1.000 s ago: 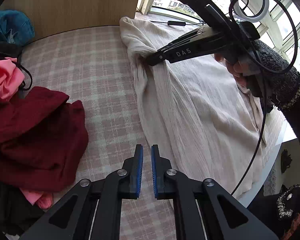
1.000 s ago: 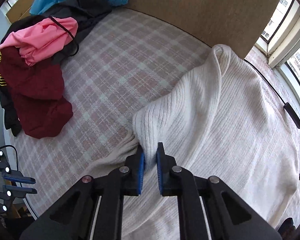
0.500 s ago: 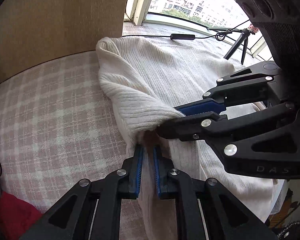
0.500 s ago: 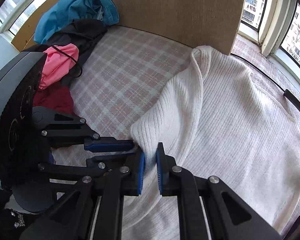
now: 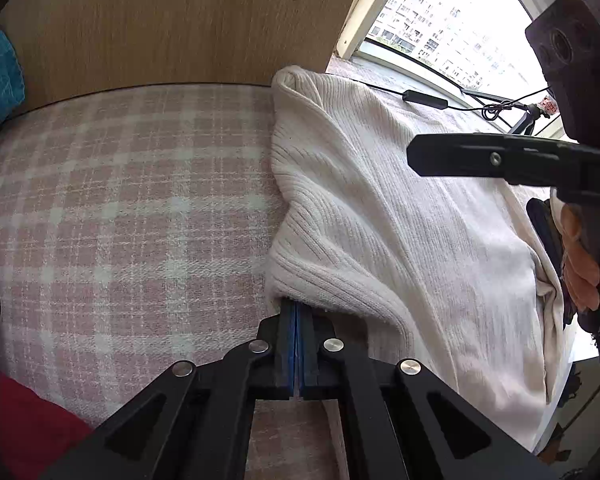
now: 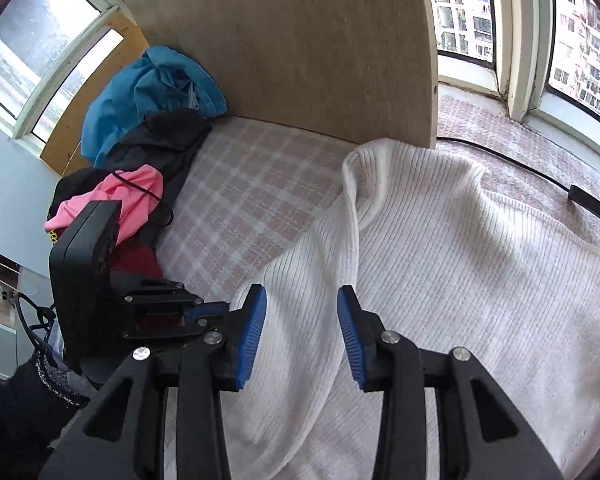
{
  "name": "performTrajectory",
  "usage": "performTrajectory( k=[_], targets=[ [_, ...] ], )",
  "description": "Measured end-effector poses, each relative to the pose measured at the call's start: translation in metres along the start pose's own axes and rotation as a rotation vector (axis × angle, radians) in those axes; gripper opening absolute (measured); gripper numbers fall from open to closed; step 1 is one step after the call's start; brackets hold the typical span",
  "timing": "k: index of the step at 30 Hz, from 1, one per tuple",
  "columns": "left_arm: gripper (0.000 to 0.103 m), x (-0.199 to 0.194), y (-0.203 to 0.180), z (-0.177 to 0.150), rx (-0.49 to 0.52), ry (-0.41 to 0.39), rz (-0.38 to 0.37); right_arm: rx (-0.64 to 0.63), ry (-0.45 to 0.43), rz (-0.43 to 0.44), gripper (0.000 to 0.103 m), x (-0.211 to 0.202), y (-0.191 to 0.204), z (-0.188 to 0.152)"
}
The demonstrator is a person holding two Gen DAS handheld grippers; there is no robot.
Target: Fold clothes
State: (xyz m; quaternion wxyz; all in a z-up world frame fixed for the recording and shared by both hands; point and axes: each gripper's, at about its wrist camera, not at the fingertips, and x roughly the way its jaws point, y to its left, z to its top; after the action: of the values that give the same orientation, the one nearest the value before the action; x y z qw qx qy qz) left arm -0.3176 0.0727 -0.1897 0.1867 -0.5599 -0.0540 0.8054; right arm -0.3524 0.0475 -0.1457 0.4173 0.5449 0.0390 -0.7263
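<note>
The left gripper (image 5: 296,320) sits at the near edge of the plaid cover (image 5: 120,220), its blue pads pressed together on a folded edge of the cream sweater (image 5: 380,220). That edge is lifted slightly off the cover where the pads pinch it. The right gripper (image 6: 302,320) hangs just above the sweater (image 6: 460,260) with its fingers spread wide and nothing between them; ribbed cloth shows in the gap below. In the left view it (image 5: 416,156) comes in from the right, and a hand (image 5: 580,256) wraps its handle at the right edge. In the right view the left gripper (image 6: 216,312) lies just left of the near finger, nipping the sweater's left edge.

The sweater spreads over the right half of the cover, from the near edge to the far wooden panel (image 6: 300,40), one long fold running along its left side. On the left lies a heap of clothes: a dark red one (image 6: 140,258) nearest, then pink (image 6: 132,196), black (image 6: 168,140) and blue (image 6: 152,92) farther back. A black cable (image 5: 424,98) crosses the far right, beneath the windows (image 6: 572,28).
</note>
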Motion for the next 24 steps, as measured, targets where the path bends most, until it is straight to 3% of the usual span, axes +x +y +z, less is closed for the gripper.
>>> performTrajectory(
  k=[5,6,7,9,14,18,20,24],
  targets=[
    [0.000,0.001,0.003,-0.002,-0.004,-0.002,-0.012,-0.015,0.062,-0.065,0.036,0.046,-0.010,0.032],
    [0.000,0.002,0.004,-0.002,-0.005,-0.002,-0.014,-0.045,0.081,-0.073,0.028,0.052,-0.006,0.033],
    [0.000,0.002,0.004,-0.002,-0.006,-0.002,-0.016,-0.069,0.095,-0.075,0.003,0.056,-0.003,0.033],
    [0.000,0.003,0.006,-0.003,-0.008,-0.003,-0.021,-0.098,0.088,-0.059,0.004,0.052,0.001,0.031],
    [0.000,-0.002,0.012,-0.010,-0.004,-0.008,-0.033,-0.052,-0.081,0.008,0.004,0.005,-0.007,0.034],
    [0.000,-0.004,0.016,-0.011,-0.005,-0.002,-0.034,-0.090,0.048,-0.177,0.004,0.048,-0.017,0.035],
    [0.000,-0.005,0.017,-0.013,-0.007,0.006,-0.036,-0.115,0.058,-0.219,0.005,0.049,-0.013,0.035],
    [0.000,-0.021,0.019,-0.016,-0.026,0.011,-0.031,-0.147,0.044,-0.272,0.024,0.036,-0.006,0.036]
  ],
)
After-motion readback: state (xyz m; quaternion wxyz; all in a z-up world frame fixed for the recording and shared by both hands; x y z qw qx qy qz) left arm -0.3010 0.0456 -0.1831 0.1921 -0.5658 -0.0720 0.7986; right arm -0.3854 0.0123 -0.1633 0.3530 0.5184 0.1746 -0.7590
